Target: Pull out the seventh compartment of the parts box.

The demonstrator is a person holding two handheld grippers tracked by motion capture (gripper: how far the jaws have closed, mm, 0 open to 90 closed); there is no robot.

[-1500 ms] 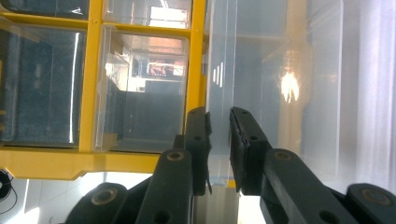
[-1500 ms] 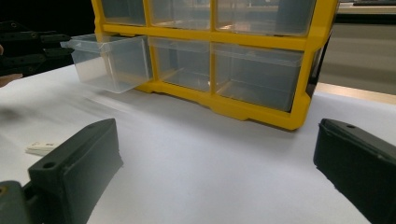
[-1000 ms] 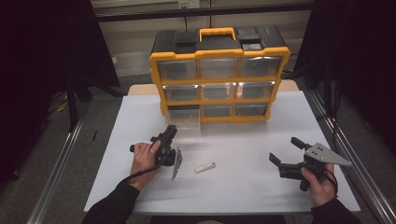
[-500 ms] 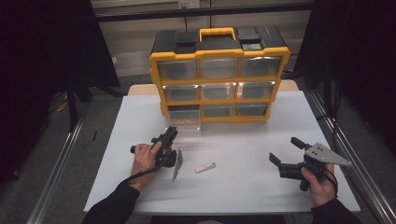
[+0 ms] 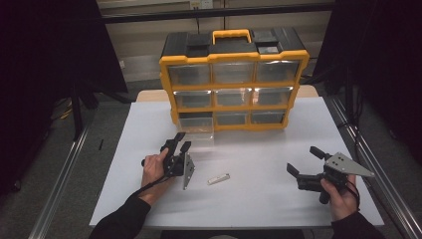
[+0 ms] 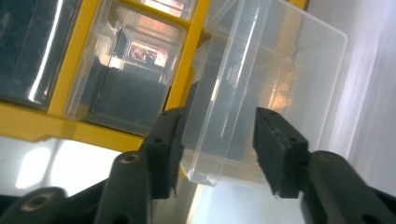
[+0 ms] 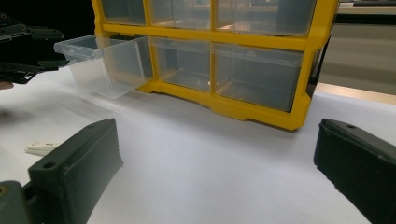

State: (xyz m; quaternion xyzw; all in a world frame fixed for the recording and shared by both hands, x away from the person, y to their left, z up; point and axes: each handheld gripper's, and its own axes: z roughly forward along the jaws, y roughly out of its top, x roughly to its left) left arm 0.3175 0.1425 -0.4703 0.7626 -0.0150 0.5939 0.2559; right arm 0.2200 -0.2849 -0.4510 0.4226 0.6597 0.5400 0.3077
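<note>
A yellow organizer (image 5: pixel 234 58) with clear drawers stands at the back of the white table (image 5: pixel 259 199). Its bottom-left drawer (image 5: pixel 196 130) is pulled out towards me. My left gripper (image 5: pixel 182 141) is right in front of it. In the left gripper view the drawer's (image 6: pixel 261 70) front end lies between the jaws of the left gripper (image 6: pixel 219 154), which have just been opening and stand apart from its walls. My right gripper (image 5: pixel 303 160) rests open at the right with nothing in it. A small white piece (image 5: pixel 219 179) lies between the hands.
In the right gripper view, past the right gripper's (image 7: pixel 215 172) wide jaws, are the organizer's lower drawers (image 7: pixel 257 70), the pulled-out drawer (image 7: pixel 102 63), the left gripper (image 7: pixel 28 51) and the white piece (image 7: pixel 42 148). Metal rails (image 5: pixel 368 164) run beside the table.
The left gripper's jaws have spread apart at the drawer's front and let go of it. Neither hand has shifted.
</note>
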